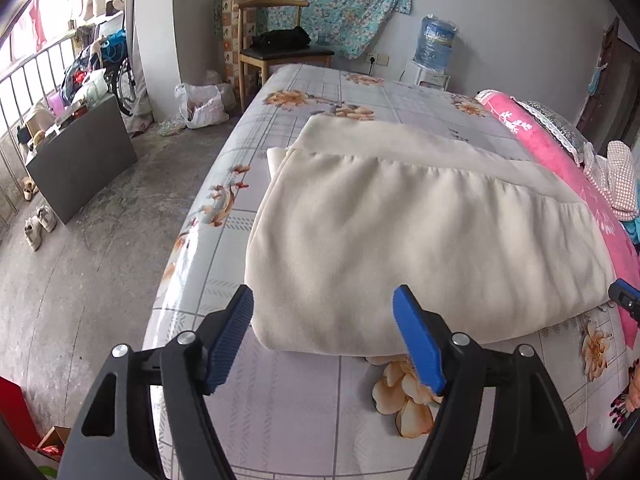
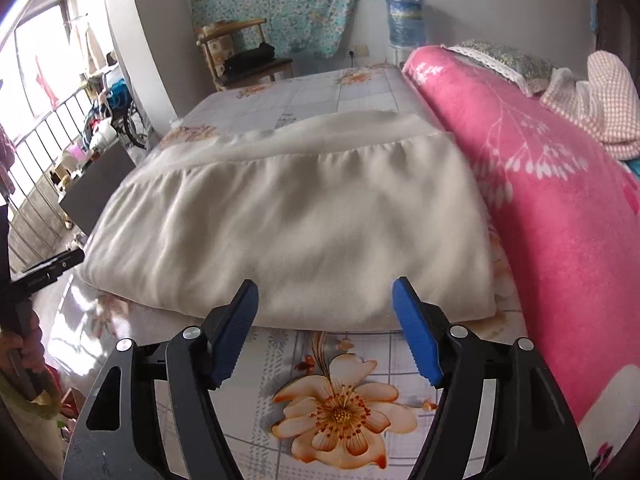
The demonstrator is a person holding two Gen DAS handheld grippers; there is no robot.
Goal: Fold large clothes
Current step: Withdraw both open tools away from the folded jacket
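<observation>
A large cream garment (image 1: 400, 232) lies folded flat on the flowered bed sheet (image 1: 288, 400), its gathered band toward the far side. My left gripper (image 1: 324, 304) hovers over the garment's near left corner, open, with no cloth between its blue pads. In the right wrist view the same cream garment (image 2: 304, 216) fills the middle. My right gripper (image 2: 325, 294) hangs over its near edge, open and holding nothing. The other gripper (image 2: 48, 270) shows at the left edge there, held by a hand (image 2: 24, 344).
A rolled pink blanket (image 2: 560, 208) lines the bed's right side, with a checked cloth (image 2: 600, 108) on top. A wooden chair (image 1: 276, 40) and a water dispenser (image 1: 434, 44) stand beyond the bed. A dark board (image 1: 84, 160), shoes (image 1: 40, 224) and bags are on the floor at left.
</observation>
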